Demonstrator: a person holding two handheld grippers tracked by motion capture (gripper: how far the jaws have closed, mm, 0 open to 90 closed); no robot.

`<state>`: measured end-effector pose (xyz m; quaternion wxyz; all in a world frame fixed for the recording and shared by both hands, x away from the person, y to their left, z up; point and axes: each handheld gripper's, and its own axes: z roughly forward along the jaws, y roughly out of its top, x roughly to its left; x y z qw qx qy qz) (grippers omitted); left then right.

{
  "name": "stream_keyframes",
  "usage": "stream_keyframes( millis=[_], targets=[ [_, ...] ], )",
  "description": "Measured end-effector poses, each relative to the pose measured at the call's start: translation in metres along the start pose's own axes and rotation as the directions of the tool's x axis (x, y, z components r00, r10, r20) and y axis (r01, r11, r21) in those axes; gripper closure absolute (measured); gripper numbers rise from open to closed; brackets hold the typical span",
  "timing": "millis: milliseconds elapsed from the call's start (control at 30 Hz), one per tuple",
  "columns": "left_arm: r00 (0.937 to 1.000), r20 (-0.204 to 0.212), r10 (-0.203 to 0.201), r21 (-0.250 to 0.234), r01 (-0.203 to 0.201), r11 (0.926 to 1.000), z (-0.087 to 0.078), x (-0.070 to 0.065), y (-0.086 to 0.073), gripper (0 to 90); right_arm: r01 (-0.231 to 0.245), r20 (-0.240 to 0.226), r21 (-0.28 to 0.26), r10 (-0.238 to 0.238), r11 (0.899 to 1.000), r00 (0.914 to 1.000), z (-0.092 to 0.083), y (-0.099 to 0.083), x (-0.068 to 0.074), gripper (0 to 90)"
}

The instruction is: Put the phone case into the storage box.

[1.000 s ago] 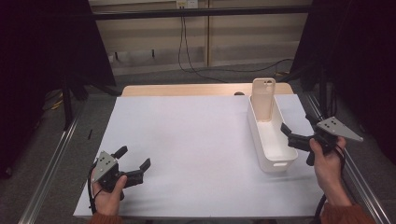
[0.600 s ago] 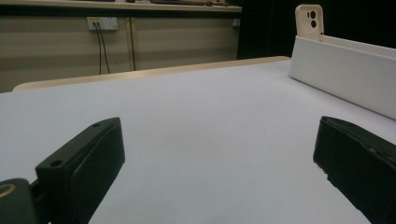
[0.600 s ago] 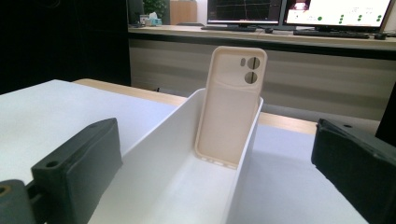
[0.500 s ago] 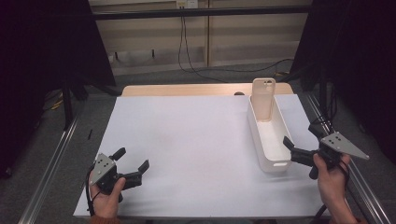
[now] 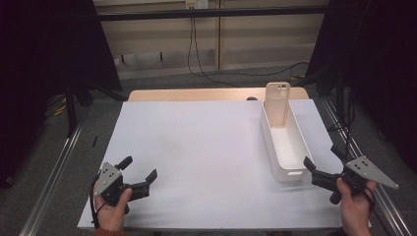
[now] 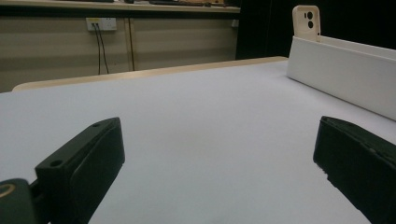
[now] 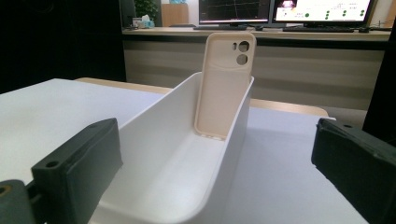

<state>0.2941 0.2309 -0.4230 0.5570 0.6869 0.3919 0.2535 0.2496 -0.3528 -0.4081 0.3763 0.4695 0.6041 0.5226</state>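
A cream phone case (image 5: 277, 103) (image 7: 224, 88) stands upright against the far end of a long white bin (image 5: 285, 147) (image 7: 187, 163) on the right half of the white table. The case (image 6: 306, 21) also rises above the bin's side wall (image 6: 345, 74) in the left gripper view. My right gripper (image 5: 323, 160) (image 7: 215, 172) is open just off the bin's near end, nothing between its jaws. Near the front left corner my left gripper (image 5: 139, 169) (image 6: 219, 172) rests open and holds nothing, far from the bin.
The white table sheet (image 5: 196, 147) spreads between the two grippers. A wooden table edge (image 5: 196, 94) runs along the back. Metal rails (image 5: 59, 162) flank both sides, and cables (image 5: 196, 49) hang by the back wall.
My right gripper has drawn back toward the person, from beside the bin's right wall to just off its near end. The left gripper has barely shifted.
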Motion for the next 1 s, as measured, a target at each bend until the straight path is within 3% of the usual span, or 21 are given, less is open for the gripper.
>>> stream_keyframes(
  millis=[667, 1000],
  targets=[
    [1.0000, 0.003, -0.006, -0.005, 0.006, 1.0000, 0.001, 0.001, 0.001, 2.2, 0.003, -0.002, 0.047, -0.003, 0.999, 1.0000, -0.014, -0.027, 0.005, 0.8],
    [1.0000, 0.003, -0.006, -0.002, 0.006, 1.0000, 0.002, 0.002, 0.001, 2.2, -0.024, -0.023, 0.072, 0.026, 0.997, 0.9994, -0.013, -0.035, 0.006, 0.0]
  ],
)
